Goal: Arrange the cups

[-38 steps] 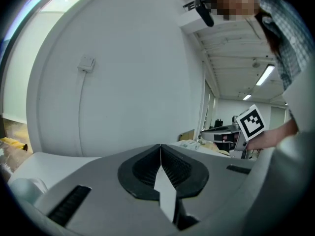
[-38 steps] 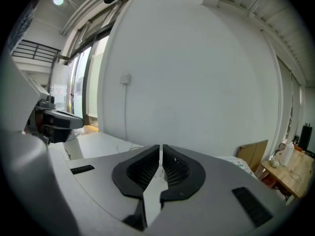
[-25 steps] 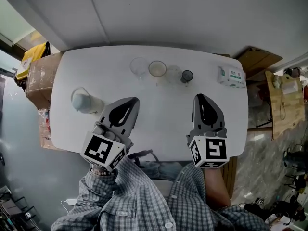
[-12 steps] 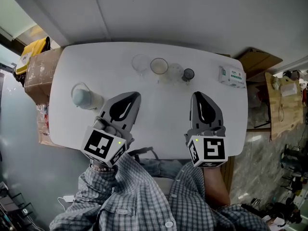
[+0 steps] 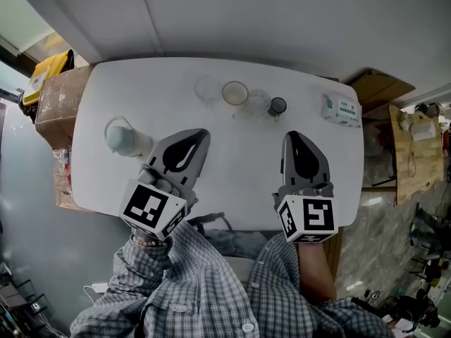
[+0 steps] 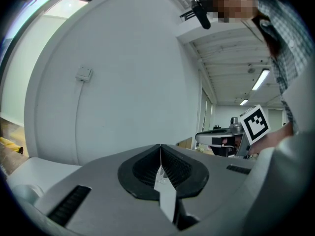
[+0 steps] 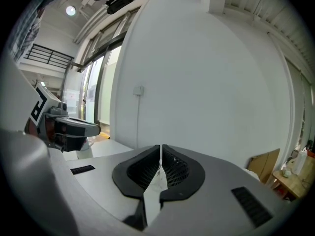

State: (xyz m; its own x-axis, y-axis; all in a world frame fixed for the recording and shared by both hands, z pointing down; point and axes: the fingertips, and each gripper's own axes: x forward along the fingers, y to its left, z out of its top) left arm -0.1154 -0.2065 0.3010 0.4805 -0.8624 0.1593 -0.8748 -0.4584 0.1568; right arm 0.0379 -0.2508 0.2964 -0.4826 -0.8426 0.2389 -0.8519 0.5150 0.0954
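Lower left of the frame: left claw (image 5: 198, 135), clenched tight on nothing, above the near half of the white worktop (image 5: 141, 90). Lower right: right claw (image 5: 294, 136), likewise clamped together and empty. Up at top centre, near the worktop's far edge, a row of four: clear cup (image 5: 207, 88), tan-rimmed cup (image 5: 235, 92), second clear cup (image 5: 258, 103), small dark cup (image 5: 277, 106). Far left, well apart from the row: white jug (image 5: 120, 136). Far right: white box (image 5: 339, 109).

White tbl (image 5: 236, 162) by pale wall (image 5: 282, 20), cardboard box (image 5: 60, 115) on L.
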